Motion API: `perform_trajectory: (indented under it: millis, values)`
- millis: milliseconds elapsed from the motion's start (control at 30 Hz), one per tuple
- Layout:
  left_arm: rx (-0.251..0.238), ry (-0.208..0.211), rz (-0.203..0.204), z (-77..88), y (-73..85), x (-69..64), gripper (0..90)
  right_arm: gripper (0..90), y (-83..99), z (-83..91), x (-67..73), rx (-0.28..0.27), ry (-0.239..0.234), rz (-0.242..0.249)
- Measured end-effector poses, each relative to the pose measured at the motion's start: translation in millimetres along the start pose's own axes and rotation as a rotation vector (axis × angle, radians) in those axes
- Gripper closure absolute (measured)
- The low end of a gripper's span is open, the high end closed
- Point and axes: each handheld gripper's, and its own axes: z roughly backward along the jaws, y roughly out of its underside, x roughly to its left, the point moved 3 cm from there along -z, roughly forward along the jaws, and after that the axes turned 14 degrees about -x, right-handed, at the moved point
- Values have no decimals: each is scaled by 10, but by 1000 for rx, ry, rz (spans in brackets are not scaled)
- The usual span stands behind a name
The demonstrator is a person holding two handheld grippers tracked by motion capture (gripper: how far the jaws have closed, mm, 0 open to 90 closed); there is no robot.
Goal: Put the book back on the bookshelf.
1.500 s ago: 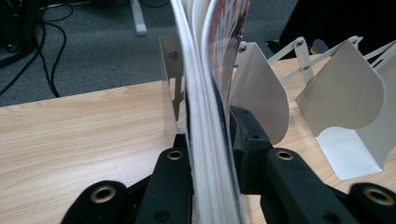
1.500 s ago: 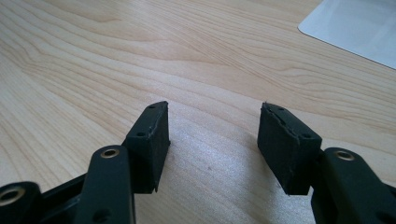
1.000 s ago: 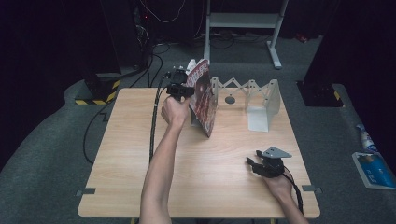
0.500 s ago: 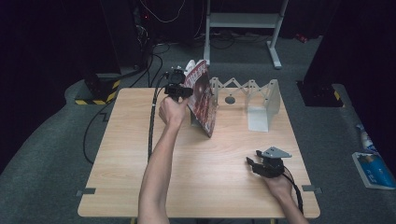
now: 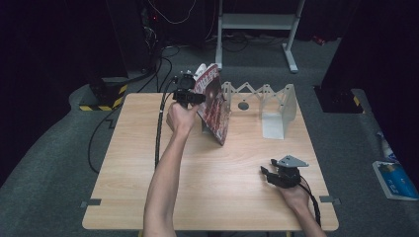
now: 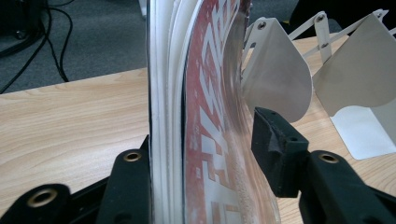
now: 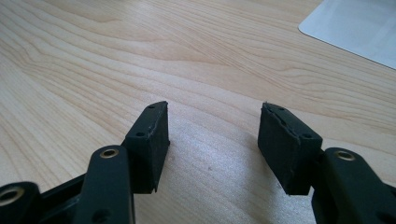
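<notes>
Surface (image 5: 148,163) carries a white folding rack (image 5: 267,101) at its far edge. Magazine (image 5: 213,103) stands on edge at the rack's left end, long axis running near to far, top leaning left, evidently being filed. Left claw (image 6: 205,154) has just been opening, one pad off the cover. Right claw (image 5: 269,174) rests wide and empty, near edge.

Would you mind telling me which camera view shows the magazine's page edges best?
The left gripper view: the magazine stands edge-on between its jaws, pages fanned. The high view shows its red cover leaning at the white bookend rack, edges too small. The right gripper view faces bare table.
</notes>
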Motion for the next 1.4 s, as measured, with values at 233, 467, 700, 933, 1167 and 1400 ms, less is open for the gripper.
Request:
perform_trajectory:
  millis: [233,467,700,933,1167,1400]
  values:
    - [-19,8,12,70,-20,29,481,432,0,0,0,0,0,0]
    - [-37,24,13,129,-36,61,465,431,0,-1,-1,-1,0,1]
    - [-57,52,-2,181,-51,63,446,430,0,-1,1,-1,1,-2]
    - [-81,67,9,227,-52,87,442,430,0,-1,-2,-1,1,1]
    - [-105,81,39,287,-39,151,436,429,0,-2,-1,-1,1,0]
    - [-122,92,30,380,-53,178,432,428,0,-1,-2,0,1,0]
